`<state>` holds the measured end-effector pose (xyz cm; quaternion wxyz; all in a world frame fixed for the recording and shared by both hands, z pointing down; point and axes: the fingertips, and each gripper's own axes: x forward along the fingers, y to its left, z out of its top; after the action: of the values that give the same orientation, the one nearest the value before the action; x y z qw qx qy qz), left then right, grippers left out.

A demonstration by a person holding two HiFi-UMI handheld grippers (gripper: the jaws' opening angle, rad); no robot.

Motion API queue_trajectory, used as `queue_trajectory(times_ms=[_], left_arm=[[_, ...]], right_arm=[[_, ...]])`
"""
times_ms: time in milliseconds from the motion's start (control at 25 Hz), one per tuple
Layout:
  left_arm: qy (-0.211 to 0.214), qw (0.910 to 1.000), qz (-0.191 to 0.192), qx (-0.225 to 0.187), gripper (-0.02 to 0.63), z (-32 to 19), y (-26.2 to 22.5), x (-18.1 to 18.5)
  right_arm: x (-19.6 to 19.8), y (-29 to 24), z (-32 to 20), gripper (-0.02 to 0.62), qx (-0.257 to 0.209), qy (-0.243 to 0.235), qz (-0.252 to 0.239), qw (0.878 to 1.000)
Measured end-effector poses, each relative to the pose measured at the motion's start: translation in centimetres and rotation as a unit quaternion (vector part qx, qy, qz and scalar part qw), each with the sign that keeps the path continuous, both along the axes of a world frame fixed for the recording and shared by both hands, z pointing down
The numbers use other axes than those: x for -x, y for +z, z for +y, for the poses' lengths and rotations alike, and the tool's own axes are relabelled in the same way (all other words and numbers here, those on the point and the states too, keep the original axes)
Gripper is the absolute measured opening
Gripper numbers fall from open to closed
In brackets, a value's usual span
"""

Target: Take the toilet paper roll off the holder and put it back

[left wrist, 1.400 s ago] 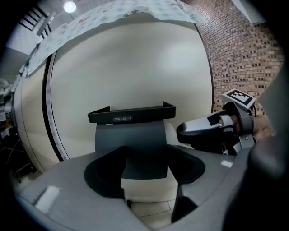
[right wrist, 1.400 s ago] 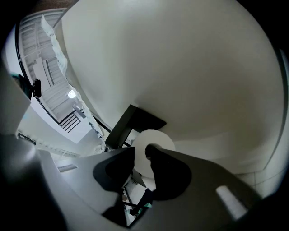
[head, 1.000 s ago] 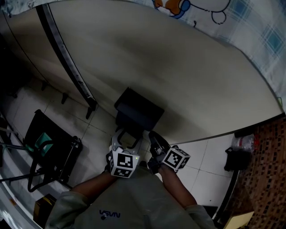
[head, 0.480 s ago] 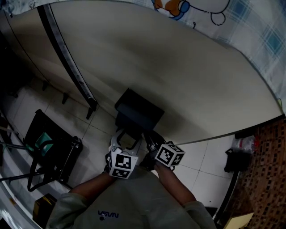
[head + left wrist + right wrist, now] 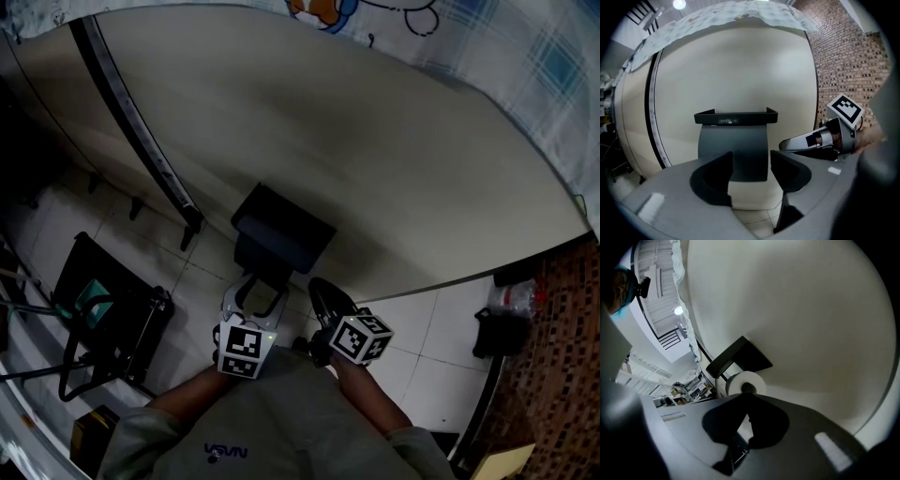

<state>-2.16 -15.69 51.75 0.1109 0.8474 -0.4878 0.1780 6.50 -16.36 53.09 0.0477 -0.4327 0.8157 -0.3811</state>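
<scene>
The roll (image 5: 736, 384) hangs on the wall holder (image 5: 281, 230), not yet taken. The left gripper (image 5: 751, 164) faces it, spread, its jaws just closing a little on nothing. The right gripper (image 5: 746, 398) is pressed together. The next move is probably clasping the roll.

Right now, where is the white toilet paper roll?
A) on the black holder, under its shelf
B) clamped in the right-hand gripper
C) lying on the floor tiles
A: the right gripper view shows the toilet paper roll end-on, sitting on the black holder just beneath its shelf.
</scene>
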Motion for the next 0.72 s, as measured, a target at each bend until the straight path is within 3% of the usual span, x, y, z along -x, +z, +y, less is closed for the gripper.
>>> queue_trajectory(times_ms=[120, 280, 320, 440, 720], left_arm=[[0.0, 1.0, 0.003, 0.003, 0.219, 1.2, -0.1, -0.3], [0.013, 0.9998, 0.013, 0.011, 0.03, 3.2, 0.0, -1.4], [0.015, 0.9997, 0.015, 0.015, 0.008, 3.9, 0.1, -1.7], [-0.001, 0.9996, 0.014, 0.023, 0.008, 5.8, 0.3, -2.2], [-0.111, 0.9934, 0.025, -0.019, 0.008, 8.7, -3.1, 1.5]], right_arm=[[-1.1, -0.3, 1.4, 0.0, -0.021, -0.011, 0.029, 0.999], [-1.3, -1.1, 2.9, 0.0, -0.053, -0.038, 0.046, 0.997], [-1.3, -1.4, 3.1, 0.0, -0.061, -0.045, 0.047, 0.996], [-1.6, -2.3, 3.6, 0.0, -0.084, -0.058, 0.057, 0.993], [-3.2, -5.5, 3.8, 0.0, -0.149, -0.051, 0.11, 0.981]])
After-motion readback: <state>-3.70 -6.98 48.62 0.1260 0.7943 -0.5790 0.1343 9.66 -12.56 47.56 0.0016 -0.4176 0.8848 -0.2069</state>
